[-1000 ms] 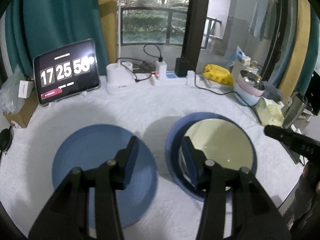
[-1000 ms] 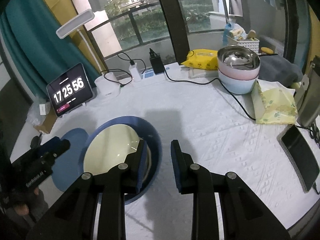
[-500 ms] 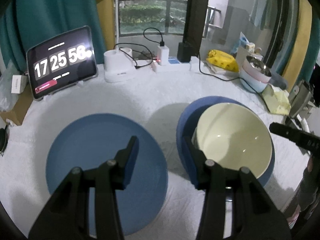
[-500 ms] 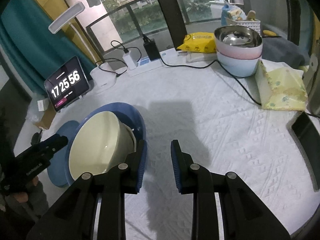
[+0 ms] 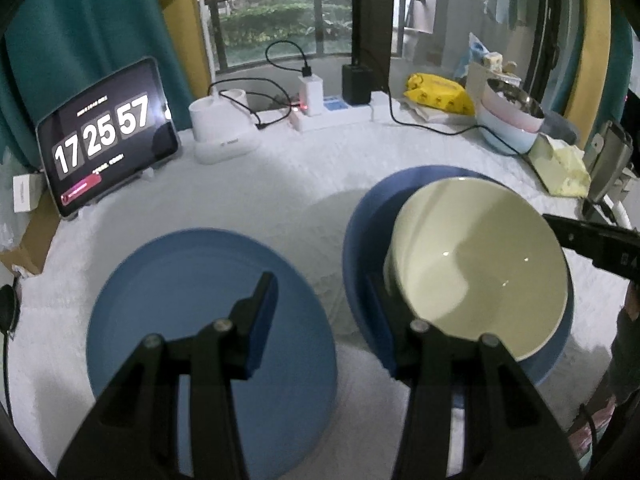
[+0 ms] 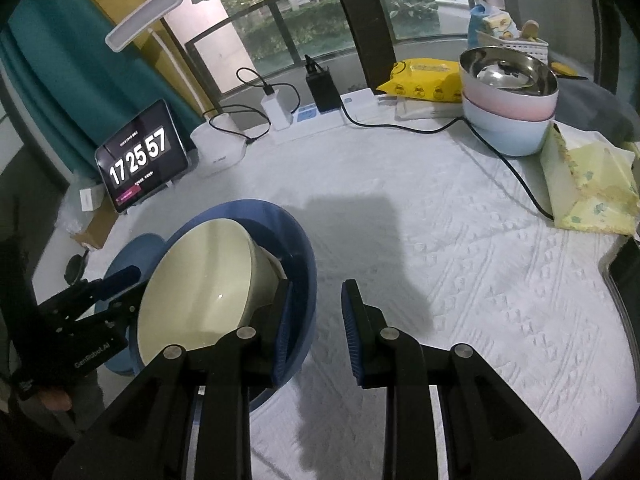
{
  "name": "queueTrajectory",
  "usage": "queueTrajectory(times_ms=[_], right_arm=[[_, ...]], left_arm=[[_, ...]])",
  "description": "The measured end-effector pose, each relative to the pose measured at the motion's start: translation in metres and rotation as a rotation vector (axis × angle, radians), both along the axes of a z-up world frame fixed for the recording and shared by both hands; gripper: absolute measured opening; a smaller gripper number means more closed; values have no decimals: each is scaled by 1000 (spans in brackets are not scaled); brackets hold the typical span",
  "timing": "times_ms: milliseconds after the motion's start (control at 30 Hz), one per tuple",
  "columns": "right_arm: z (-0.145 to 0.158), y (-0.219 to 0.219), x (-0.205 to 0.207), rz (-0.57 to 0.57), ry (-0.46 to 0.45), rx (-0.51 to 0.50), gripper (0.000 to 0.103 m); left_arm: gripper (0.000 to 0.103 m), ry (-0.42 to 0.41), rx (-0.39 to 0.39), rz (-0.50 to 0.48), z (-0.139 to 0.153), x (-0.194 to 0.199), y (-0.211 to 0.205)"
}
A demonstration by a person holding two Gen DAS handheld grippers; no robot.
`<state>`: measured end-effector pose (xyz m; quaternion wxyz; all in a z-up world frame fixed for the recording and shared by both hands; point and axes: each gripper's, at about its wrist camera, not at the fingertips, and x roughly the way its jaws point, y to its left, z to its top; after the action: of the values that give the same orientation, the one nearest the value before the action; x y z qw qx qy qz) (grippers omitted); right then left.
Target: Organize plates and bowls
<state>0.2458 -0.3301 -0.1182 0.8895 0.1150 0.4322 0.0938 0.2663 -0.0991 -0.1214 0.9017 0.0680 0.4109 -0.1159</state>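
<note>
On quilted white cloth (image 6: 460,264), both part-open, empty grippers flank a glossy cream bowl (image 5: 476,264) tilted in a blue basin (image 6: 304,264).

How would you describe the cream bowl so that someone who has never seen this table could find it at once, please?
Start at the white quilted tablecloth and find the tablet clock at its far left. Nearer than it are two blue dishes: a flat blue plate and a deeper blue bowl. The cream bowl sits tilted inside the deeper one, the only pale glossy dish there.

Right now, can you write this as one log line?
cream bowl: tilted in blue bowl | blue plate: flat, separate | left gripper: open | right gripper: open
</note>
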Motion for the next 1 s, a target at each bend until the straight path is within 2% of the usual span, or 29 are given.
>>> queueTrajectory(times_ms=[233,400,533,700,800,867,1000], right_arm=[[-10,3,6,2,13,-16,26],[-12,6,6,-14,-14,-48,31],[-14,3,6,-8,-19,-35,33],[-18,-3,6,-28,-13,-2,40],[-20,-7,7,-55,-6,13,48],[-24,-12,9,-78,3,40,56],[-28,-17,8,-99,-2,79,59]], left_arm=[[46,-1,23,-17,-3,2,-2],[47,-20,97,-35,-5,1,-11],[47,9,70,-25,-5,5,-8],[47,0,63,-11,-6,3,-8],[47,-14,62,2,-6,2,-8],[47,-26,52,17,-7,0,-7],[45,-46,26,30,-7,-3,-5]])
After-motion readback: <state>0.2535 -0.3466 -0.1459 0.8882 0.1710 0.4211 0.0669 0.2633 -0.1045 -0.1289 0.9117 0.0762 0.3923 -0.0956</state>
